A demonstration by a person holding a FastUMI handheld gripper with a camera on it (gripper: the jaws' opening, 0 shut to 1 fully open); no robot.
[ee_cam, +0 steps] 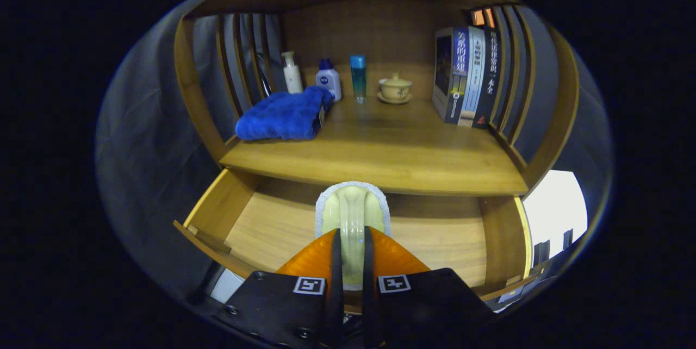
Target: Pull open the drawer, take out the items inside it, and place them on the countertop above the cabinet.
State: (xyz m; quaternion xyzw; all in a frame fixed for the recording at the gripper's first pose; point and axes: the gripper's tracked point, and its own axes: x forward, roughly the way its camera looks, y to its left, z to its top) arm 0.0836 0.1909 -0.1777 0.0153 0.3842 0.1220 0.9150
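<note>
The gripper (352,245) is clamping a pale scrubbing brush (352,210) over the open drawer (272,229); it should be lifting clear before crossing to the countertop (391,153).

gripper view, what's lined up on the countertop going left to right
blue towel → white pump bottle → white bottle with blue cap → blue tube bottle → lidded teacup on saucer → books; the fingers clamp a brush over the open drawer

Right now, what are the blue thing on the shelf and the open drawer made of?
The blue towel looks like soft fluffy cloth: it is rumpled and matte. The drawer looks like light wood, perhaps bamboo, with visible grain and a smooth finish. The hand-held gripper is shut on a pale brush-like item, which I can't judge.
</note>
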